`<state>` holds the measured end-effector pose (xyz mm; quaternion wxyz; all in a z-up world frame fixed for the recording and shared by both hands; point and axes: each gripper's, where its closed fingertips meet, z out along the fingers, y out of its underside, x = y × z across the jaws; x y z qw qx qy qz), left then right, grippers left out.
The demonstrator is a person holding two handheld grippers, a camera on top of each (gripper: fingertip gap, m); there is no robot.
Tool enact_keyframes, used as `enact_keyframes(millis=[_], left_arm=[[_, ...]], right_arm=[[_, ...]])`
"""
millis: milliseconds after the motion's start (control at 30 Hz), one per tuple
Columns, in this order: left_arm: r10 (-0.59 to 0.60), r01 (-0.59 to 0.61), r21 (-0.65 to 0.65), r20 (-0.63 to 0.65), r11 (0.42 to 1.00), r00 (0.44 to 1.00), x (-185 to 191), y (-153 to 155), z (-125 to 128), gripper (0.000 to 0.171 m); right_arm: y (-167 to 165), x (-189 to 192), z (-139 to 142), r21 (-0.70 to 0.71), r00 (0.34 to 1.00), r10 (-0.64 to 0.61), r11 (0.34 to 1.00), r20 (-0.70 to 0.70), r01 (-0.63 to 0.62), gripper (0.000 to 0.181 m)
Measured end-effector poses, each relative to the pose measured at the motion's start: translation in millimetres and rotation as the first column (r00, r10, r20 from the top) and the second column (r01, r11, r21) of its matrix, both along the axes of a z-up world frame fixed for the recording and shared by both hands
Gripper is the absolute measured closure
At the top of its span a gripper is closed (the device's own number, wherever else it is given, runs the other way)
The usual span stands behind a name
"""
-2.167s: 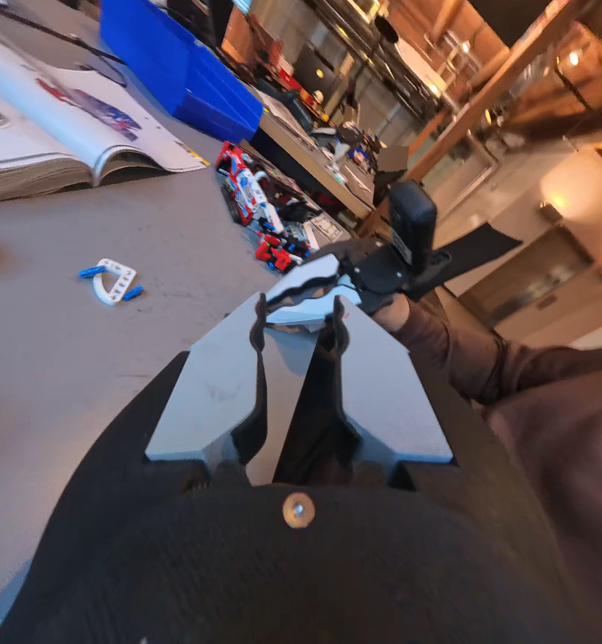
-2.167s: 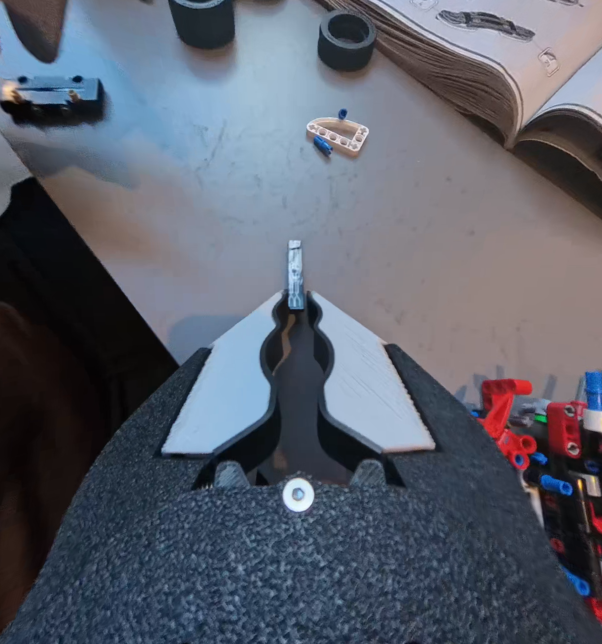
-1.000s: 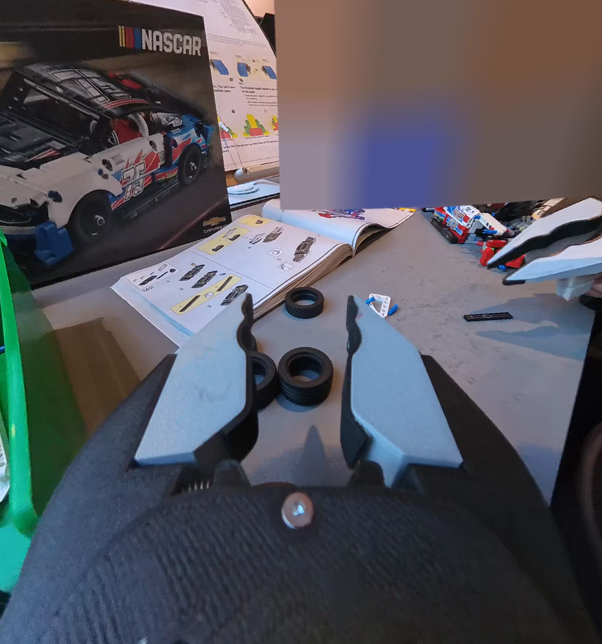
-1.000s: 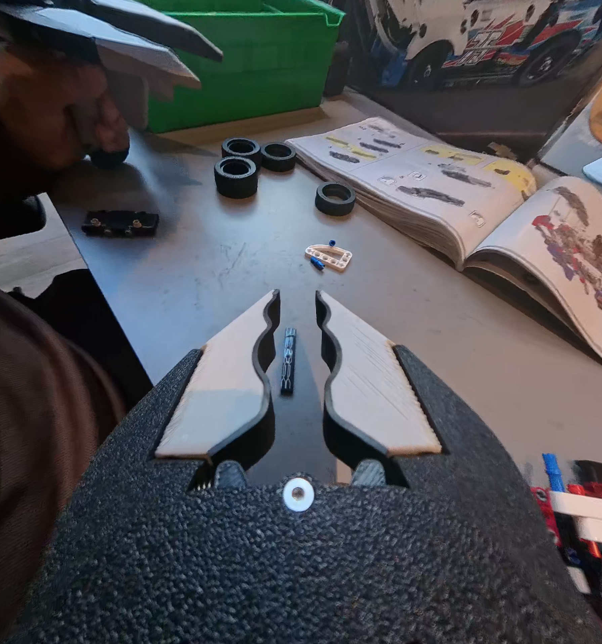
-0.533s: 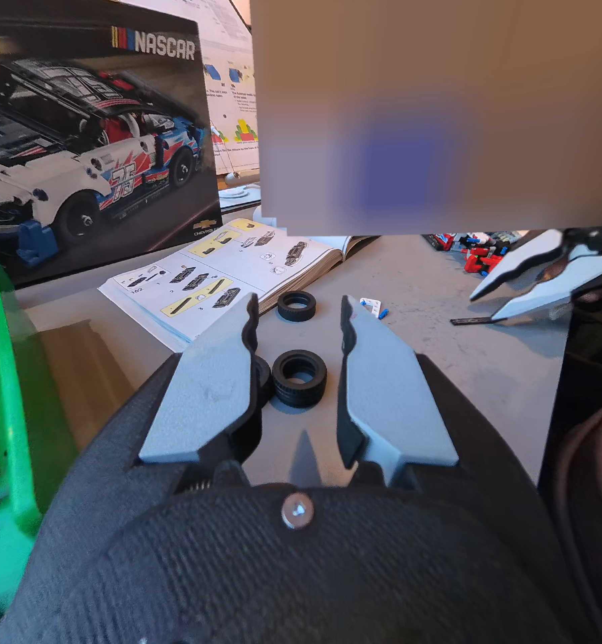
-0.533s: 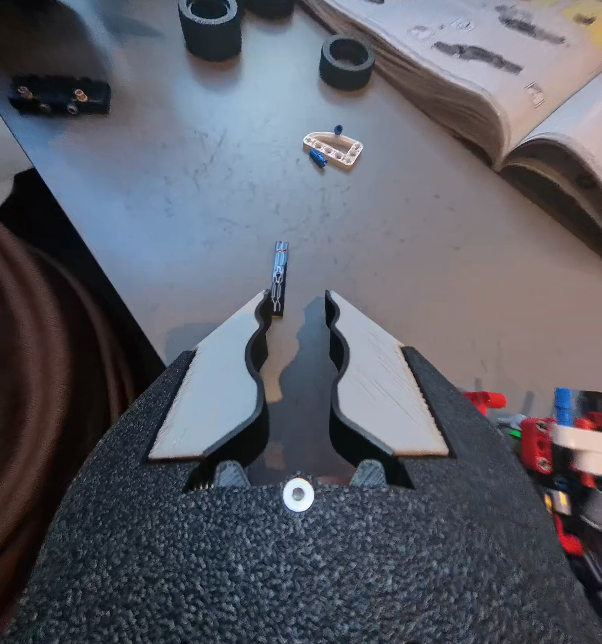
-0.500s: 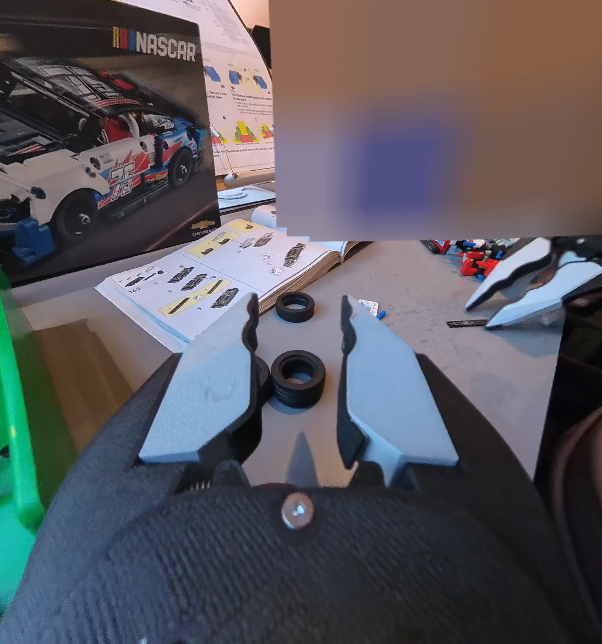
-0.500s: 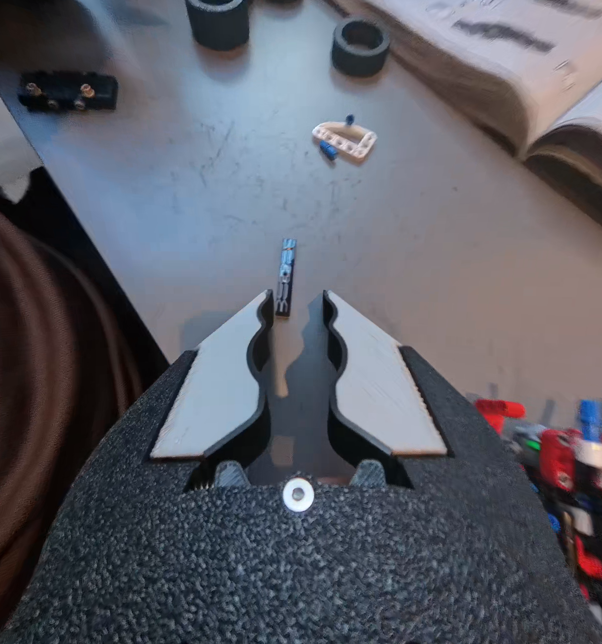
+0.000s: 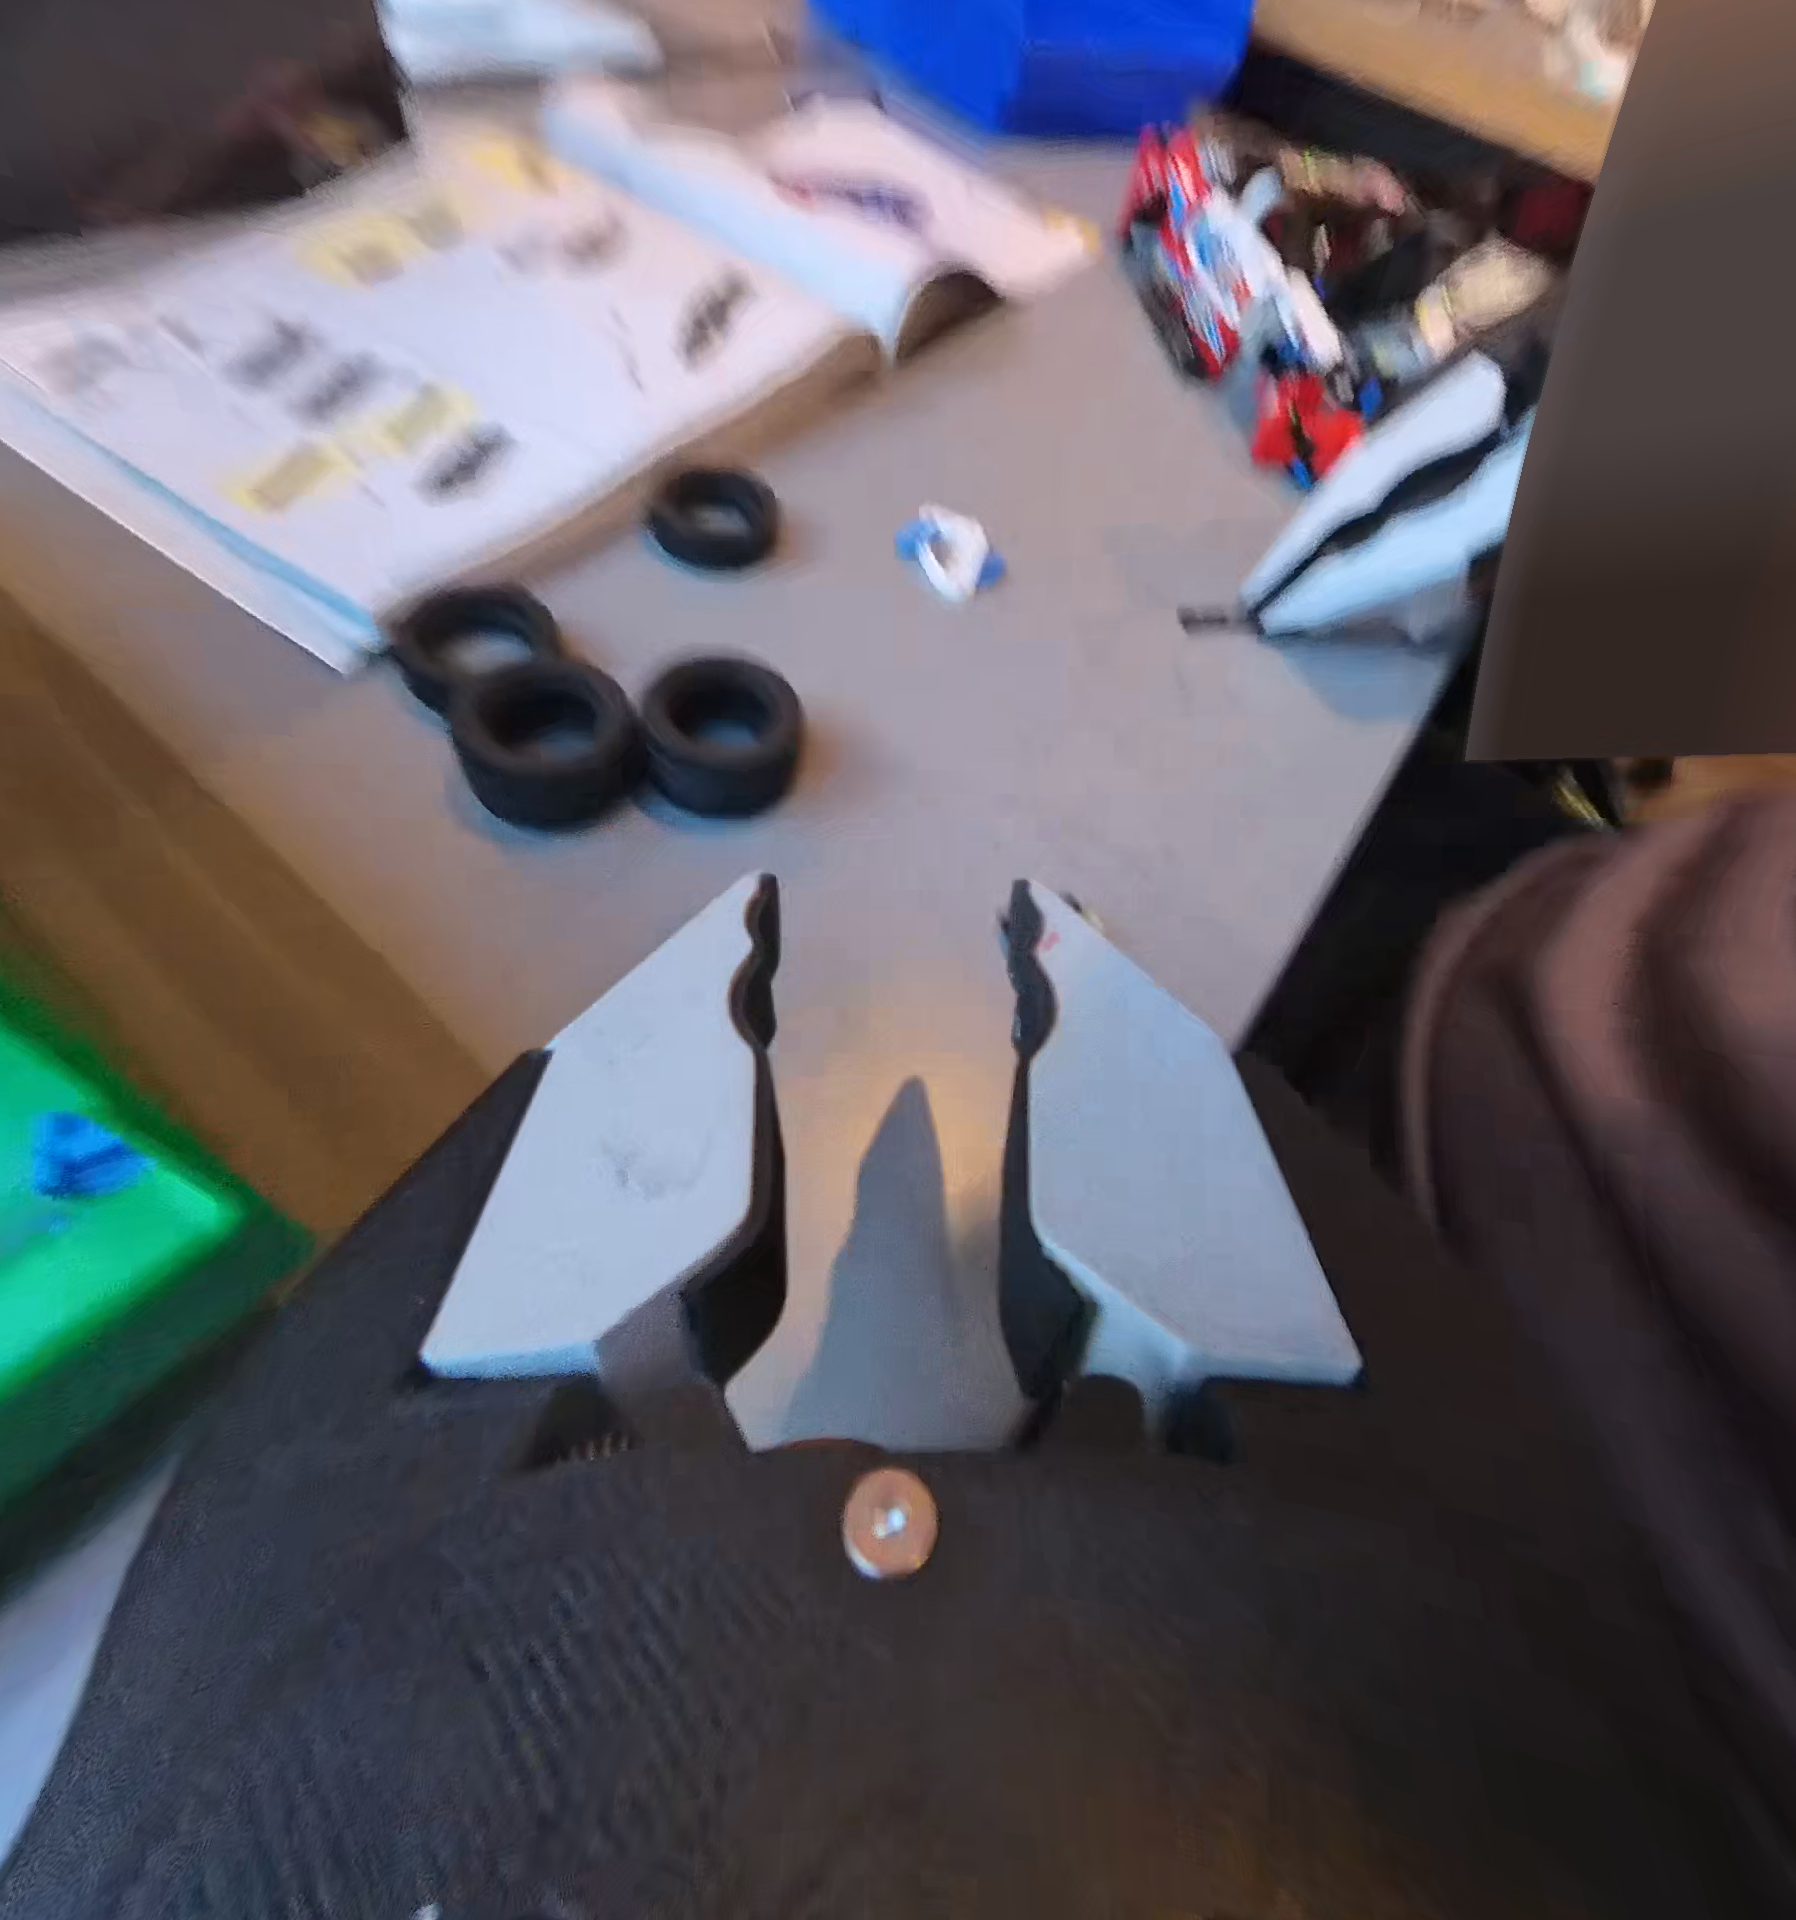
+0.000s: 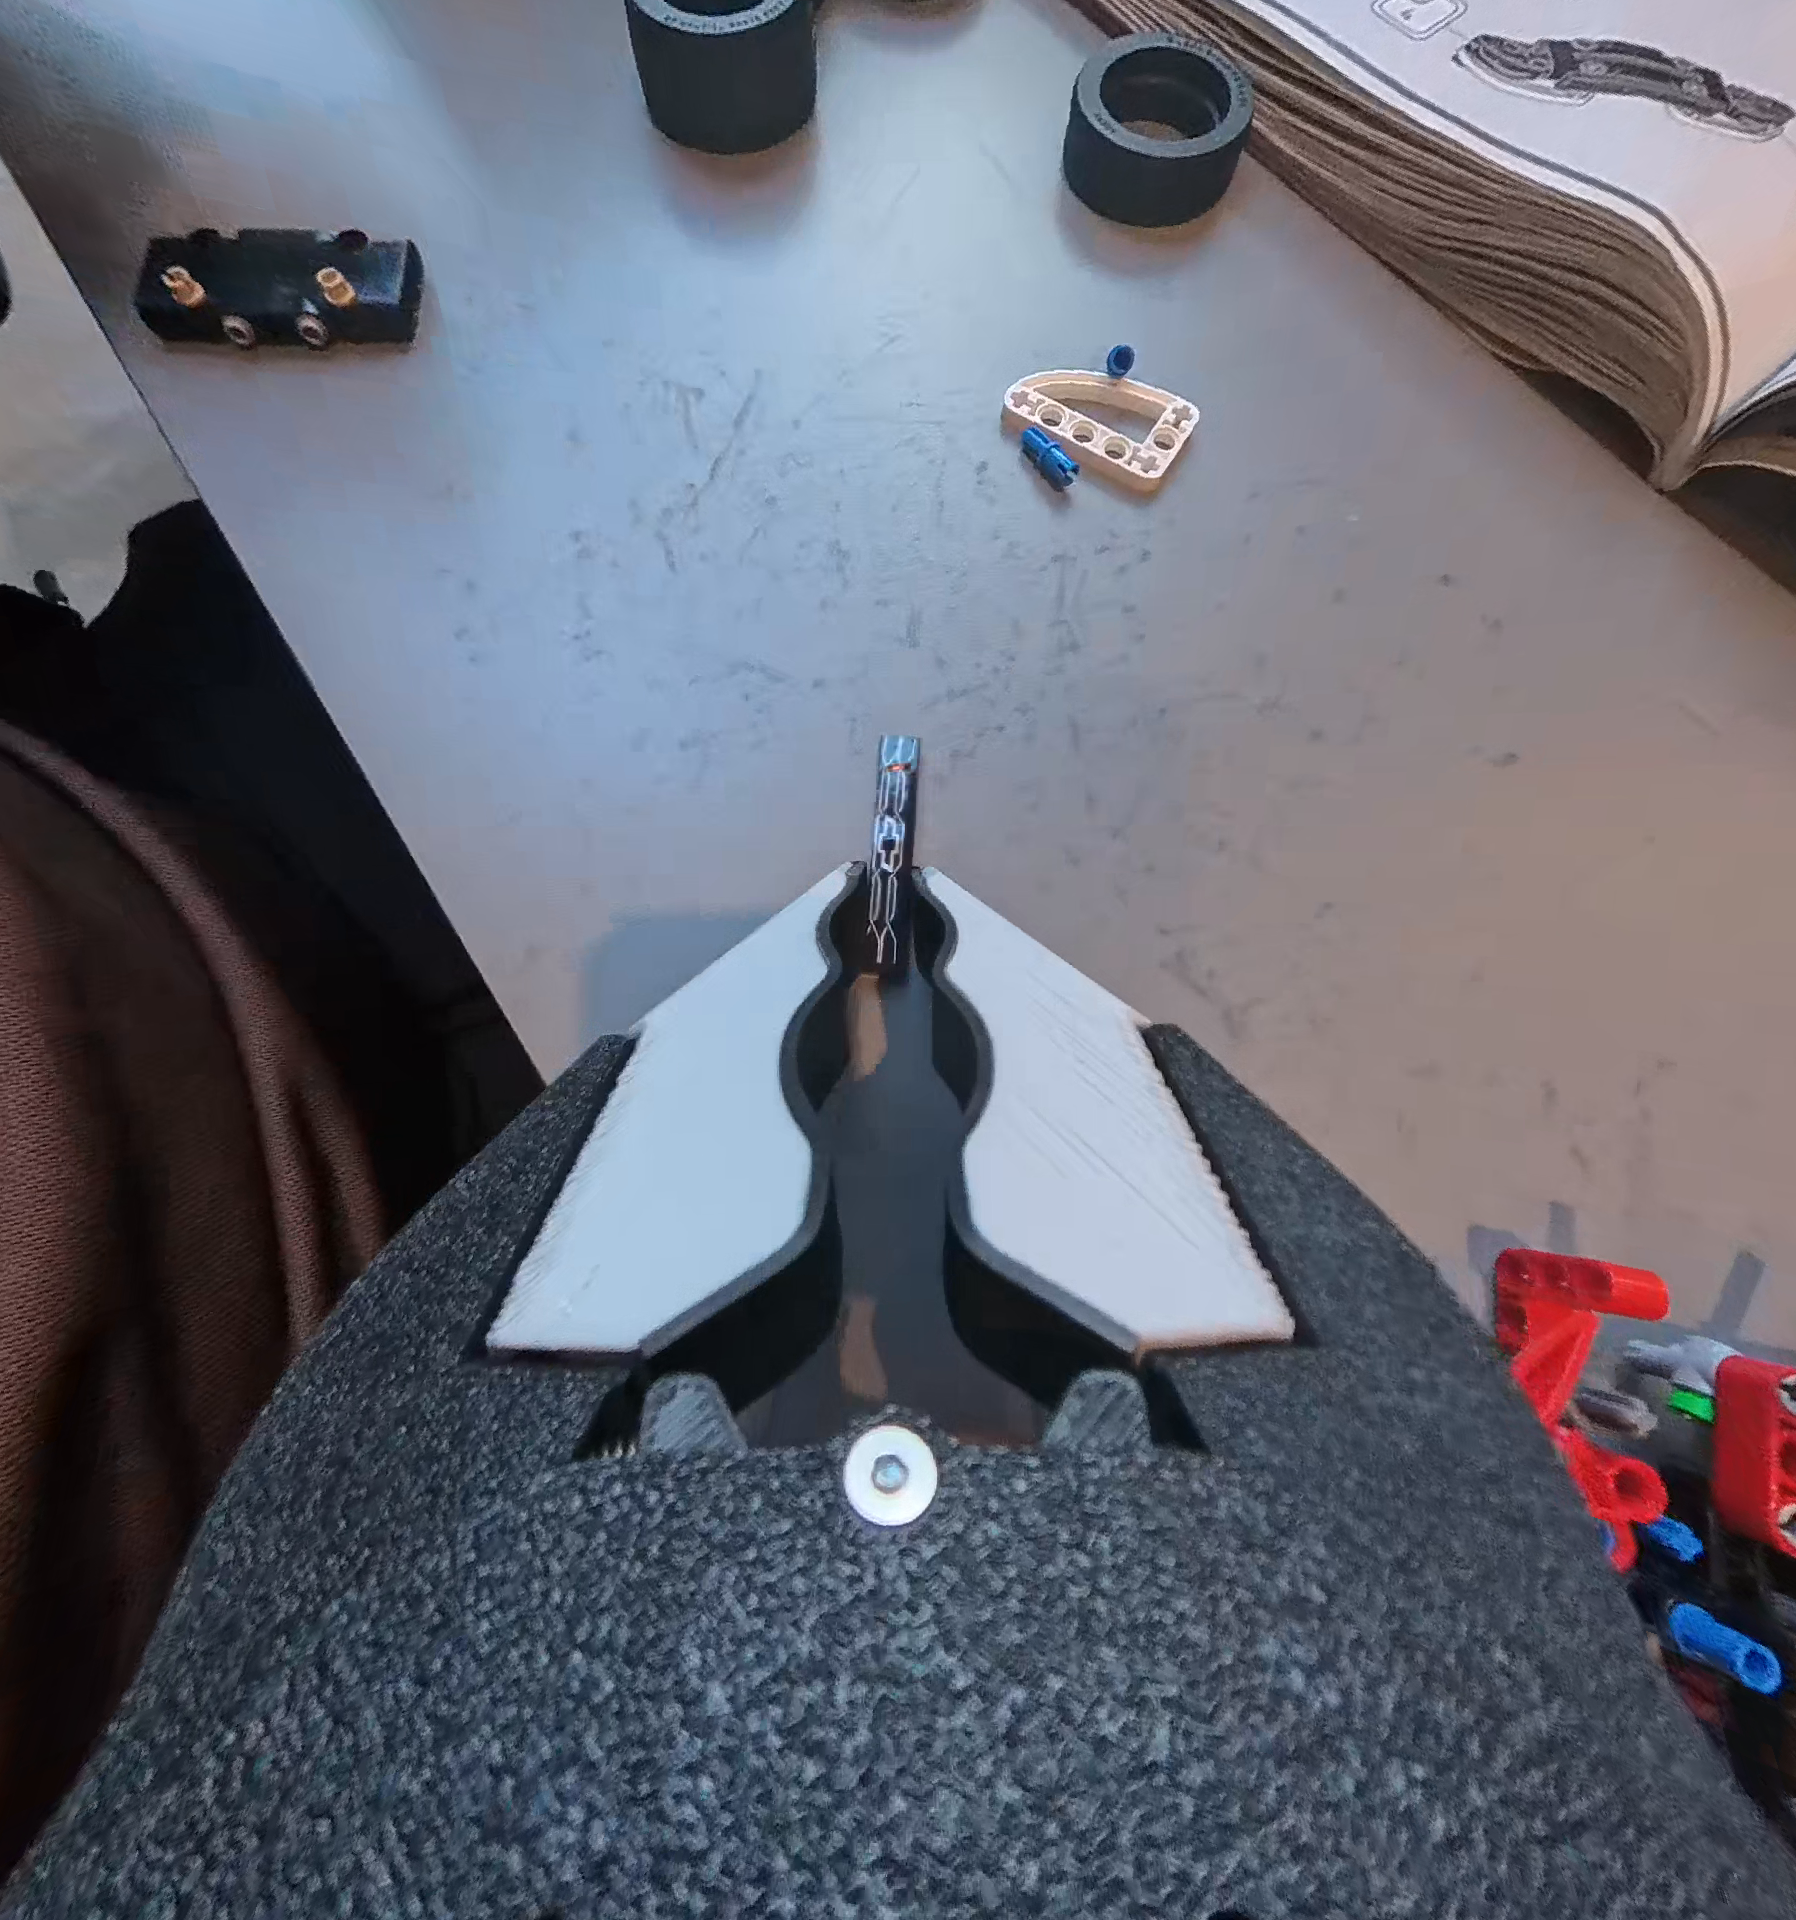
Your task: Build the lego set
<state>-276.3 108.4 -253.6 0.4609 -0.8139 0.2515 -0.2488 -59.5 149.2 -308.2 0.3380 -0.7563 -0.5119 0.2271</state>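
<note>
- So, progress check from my remote seat: the build looks far from finished to me. The partly built red, white and black car (image 10: 1751, 1496) sits at the right edge of the right wrist view, and it clearly has no tyres on yet as far as I can see.
- My right gripper (image 10: 886, 883) is pinched tight on a thin black printed strip (image 10: 892, 831), gripping its near end while the rest pokes out forward over the grey table (image 10: 665, 582). My guess is this strip goes onto the car next.
- My left gripper (image 9: 889, 904) is spread wide, holding nothing, hovering over bare table near the front edge.
- Still loose and waiting: four black tyres (image 9: 546, 743) clustered by the open instruction book (image 9: 478, 343), a white curved beam (image 10: 1102, 428) with blue pins (image 10: 1048, 457) just beside it, and a black block with tan pins (image 10: 281, 291) near the table's edge.
- The green bin (image 9: 63, 1278) on the left has at least one blue bit in it, so probably more parts in there.
- Hard to make out: the left wrist view is badly motion-smeared, so the book pages and the car are mush there.
- The car is cut off by the frame in the right view, so I can't tell how complete it is.
- Can't tell if the strip's far tip touches the table or floats just above it.
</note>
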Motion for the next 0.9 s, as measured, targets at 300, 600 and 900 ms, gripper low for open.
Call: enact_keyframes(millis=[300, 600, 900], left_arm=[[-0.15, 0.132, -0.22, -0.069, 0.967, 0.986, 29, -47, -37, 0.134], [-0.202, 0.194, -0.277, 0.001, 0.941, 0.979, 58, -47, -44, 0.149], [-0.29, 0.293, -0.234, 0.048, 0.927, 0.956, 92, -28, -30, 0.144]], right_arm=[[2, 2, 0, -0.042, 0.999, -0.033, 0.999, -0.034, 0.032, 0.173], [2, -1, 0, -0.061, 0.998, -0.045, 0.997, -0.049, 0.042, 0.169], [4, -2, 0, -0.111, 0.995, -0.066, 0.992, -0.073, 0.058, 0.173]])
